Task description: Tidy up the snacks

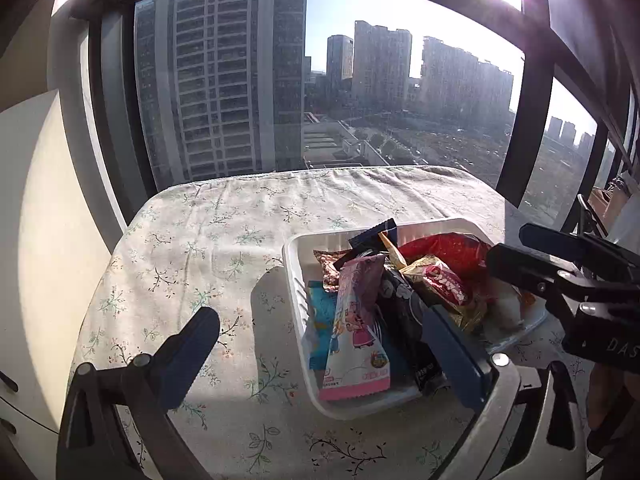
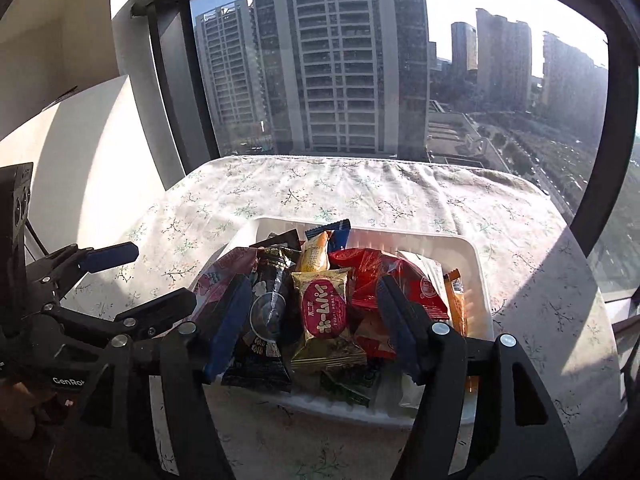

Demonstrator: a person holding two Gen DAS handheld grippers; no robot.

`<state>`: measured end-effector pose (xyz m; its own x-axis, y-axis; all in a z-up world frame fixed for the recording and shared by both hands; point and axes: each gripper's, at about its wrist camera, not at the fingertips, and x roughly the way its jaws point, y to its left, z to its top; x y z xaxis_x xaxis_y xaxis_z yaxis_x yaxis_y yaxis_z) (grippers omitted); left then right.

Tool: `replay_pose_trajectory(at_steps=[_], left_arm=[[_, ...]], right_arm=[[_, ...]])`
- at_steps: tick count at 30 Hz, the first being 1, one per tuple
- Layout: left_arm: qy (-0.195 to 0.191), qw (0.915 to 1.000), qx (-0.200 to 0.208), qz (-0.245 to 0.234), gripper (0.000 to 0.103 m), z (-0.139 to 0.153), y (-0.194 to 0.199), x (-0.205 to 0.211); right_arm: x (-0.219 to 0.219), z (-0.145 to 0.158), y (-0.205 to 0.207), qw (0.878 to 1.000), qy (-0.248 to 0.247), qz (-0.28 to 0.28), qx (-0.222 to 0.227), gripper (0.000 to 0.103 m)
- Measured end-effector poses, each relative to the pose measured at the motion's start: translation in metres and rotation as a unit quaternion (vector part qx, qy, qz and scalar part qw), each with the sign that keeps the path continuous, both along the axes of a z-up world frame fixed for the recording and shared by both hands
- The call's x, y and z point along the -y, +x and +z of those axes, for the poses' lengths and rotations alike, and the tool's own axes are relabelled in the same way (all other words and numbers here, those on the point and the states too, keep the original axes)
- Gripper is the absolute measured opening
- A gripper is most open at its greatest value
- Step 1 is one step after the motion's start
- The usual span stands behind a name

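Snacks [image 2: 320, 312] all piled in tray [image 1: 294, 276]; cloth [image 1: 224, 232] bare. Left gripper [image 1: 316, 344] wide open, right gripper [image 2: 308, 320] part-open, both empty. Looks near done.

"GenRo", cut off by right finger, on left gripper [image 2: 154, 280] body. "DAS", cut by frame edge, on right gripper [image 1: 508, 244] body. "FUJIYA HOME PIE" plus Japanese script on gold snack packet [image 2: 326, 316]. Other wrapper print illegible.

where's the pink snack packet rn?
The pink snack packet lies in the white tray, at its left side in the left wrist view, leaning on the black packet beside it, with a blue packet under it.
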<state>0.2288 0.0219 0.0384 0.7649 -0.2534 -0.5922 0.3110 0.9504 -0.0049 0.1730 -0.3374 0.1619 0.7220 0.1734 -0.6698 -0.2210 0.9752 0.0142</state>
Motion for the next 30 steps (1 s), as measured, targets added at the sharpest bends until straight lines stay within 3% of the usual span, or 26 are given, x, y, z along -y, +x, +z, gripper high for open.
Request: replay_pose_trajectory(at_steps=[1, 3, 4, 7, 10, 13, 18, 23, 30], left_arm=[[0.008, 0.9993, 0.036, 0.009, 0.103, 0.011, -0.016, -0.002], [0.026, 0.9942, 0.098, 0.035, 0.103, 0.029, -0.044, -0.002], [0.038, 0.9896, 0.126, 0.058, 0.103, 0.037, -0.06, -0.001], [0.062, 0.9757, 0.187, 0.096, 0.103, 0.05, -0.105, 0.008], [0.071, 0.9706, 0.198, 0.118, 0.103, 0.051, -0.143, 0.014], [0.058, 0.9774, 0.172, 0.109, 0.103, 0.047, -0.165, 0.017], [0.041, 0.985, 0.1, 0.135, 0.103, 0.024, -0.184, 0.012], [0.043, 0.987, 0.049, 0.147, 0.103, 0.002, -0.195, 0.015], [0.034, 0.9921, 0.013, 0.12, 0.103, -0.011, -0.203, 0.026]], right_arm=[[0.001, 0.014, -0.01, 1.0, 0.007, -0.002, 0.023, 0.075], [0.005, 0.045, -0.039, 0.995, 0.022, -0.007, 0.093, 0.096], [0.008, 0.058, -0.054, 0.991, 0.03, -0.008, 0.127, 0.1], [0.02, 0.091, -0.112, 0.969, 0.076, -0.007, 0.236, 0.103], [0.023, 0.103, -0.156, 0.956, 0.073, -0.031, 0.284, 0.103], [0.018, 0.099, -0.183, 0.961, 0.047, -0.024, 0.273, 0.103], [0.014, 0.073, -0.223, 0.974, -0.001, -0.031, 0.227, 0.103], [0.029, 0.04, -0.242, 0.988, 0.005, -0.065, 0.14, 0.103], [0.048, 0.009, -0.247, 0.99, -0.003, -0.117, 0.077, 0.103]])
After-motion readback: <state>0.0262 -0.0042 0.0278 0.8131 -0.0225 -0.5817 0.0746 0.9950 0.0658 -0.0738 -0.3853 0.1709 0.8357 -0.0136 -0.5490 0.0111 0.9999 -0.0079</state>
